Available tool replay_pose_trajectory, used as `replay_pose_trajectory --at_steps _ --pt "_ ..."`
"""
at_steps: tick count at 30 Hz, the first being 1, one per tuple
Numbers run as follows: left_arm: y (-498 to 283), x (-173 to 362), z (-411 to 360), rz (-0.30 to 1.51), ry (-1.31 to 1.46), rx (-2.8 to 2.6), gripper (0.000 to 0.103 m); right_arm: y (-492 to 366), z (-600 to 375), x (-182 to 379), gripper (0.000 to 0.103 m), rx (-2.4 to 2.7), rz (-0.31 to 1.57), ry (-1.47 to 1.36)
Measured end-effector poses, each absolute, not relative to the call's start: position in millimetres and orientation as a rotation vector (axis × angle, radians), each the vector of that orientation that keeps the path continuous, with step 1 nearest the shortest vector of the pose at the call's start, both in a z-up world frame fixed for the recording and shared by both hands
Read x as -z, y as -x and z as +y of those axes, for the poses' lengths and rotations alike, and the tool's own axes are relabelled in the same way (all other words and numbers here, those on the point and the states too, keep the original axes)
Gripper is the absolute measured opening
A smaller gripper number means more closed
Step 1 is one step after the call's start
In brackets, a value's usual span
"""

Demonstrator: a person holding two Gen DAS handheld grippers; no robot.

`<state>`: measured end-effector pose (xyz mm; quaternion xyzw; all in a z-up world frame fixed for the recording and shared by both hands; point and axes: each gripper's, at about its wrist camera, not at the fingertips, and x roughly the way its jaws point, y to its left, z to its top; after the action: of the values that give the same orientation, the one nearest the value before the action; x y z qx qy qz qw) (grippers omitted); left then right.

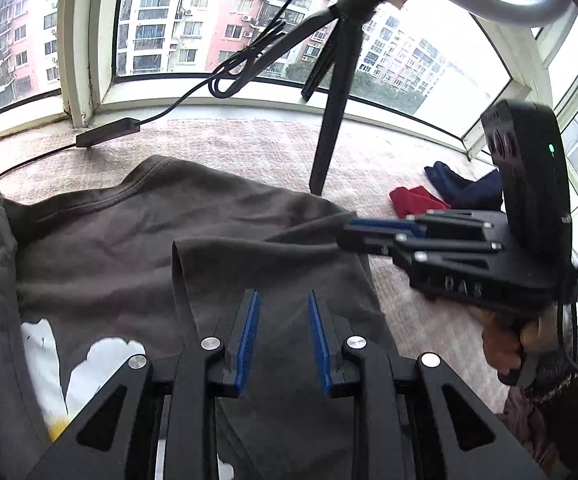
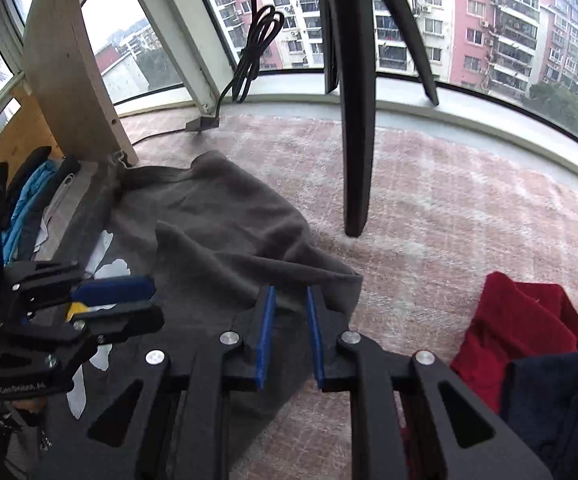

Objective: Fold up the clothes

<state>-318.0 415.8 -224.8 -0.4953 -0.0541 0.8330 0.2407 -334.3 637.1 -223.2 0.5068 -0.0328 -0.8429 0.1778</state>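
A dark grey T-shirt [image 1: 137,232] with a white and yellow print lies spread on the pinkish carpet [image 1: 249,144]. My left gripper [image 1: 283,294] hovers open over the shirt's body, and nothing sits between its blue pads. In the right wrist view it [image 2: 153,300] shows at the left, jaws apart. My right gripper [image 2: 291,290] is at the shirt's [image 2: 217,232] right edge, its pads drawn in on a raised fold of cloth. From the left wrist view, the right gripper [image 1: 345,234] meets that edge and creases run toward it. A hand [image 1: 505,340] holds it.
A black tripod leg [image 2: 355,140] stands on the carpet just beyond the shirt. A red cloth [image 2: 521,320] and a navy cloth [image 2: 549,400] lie to the right. More clothes [image 2: 29,208] sit by a wooden board [image 2: 69,80] on the left. A cabled black box [image 1: 107,132] rests near the window.
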Motion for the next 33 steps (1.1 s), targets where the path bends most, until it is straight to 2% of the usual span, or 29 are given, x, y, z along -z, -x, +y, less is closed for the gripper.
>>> replay_pose_trajectory --at_steps 2,4,9,10,16,20,23,30,33 --pt "337 239 411 -0.037 1.429 -2.404 0.024 341 638 229 0.004 2.432 -0.097 -1.419" --pt "344 244 399 -0.031 1.444 -2.467 0.022 347 642 230 0.0 2.487 -0.115 -1.415" --pt "295 206 382 -0.049 1.369 -2.414 0.023 325 644 209 0.01 2.505 -0.094 -1.373" --pt "285 199 379 -0.053 1.354 -2.404 0.024 319 646 204 0.013 2.479 -0.12 -1.375" --pt "212 147 350 -0.085 1.261 -2.353 0.028 266 684 154 0.016 2.398 -0.289 -1.324" --pt "159 118 320 -0.117 1.262 -2.353 0.029 221 727 111 0.025 2.391 -0.434 -1.266" --pt "122 105 302 -0.122 1.272 -2.379 0.03 173 755 80 0.026 2.425 -0.514 -1.202" --pt "15 123 305 -0.162 1.352 -2.295 0.03 37 779 28 0.028 2.512 -0.524 -1.151" --pt "-45 142 328 -0.084 1.385 -2.23 0.03 -20 787 15 0.037 2.565 -0.515 -1.125"
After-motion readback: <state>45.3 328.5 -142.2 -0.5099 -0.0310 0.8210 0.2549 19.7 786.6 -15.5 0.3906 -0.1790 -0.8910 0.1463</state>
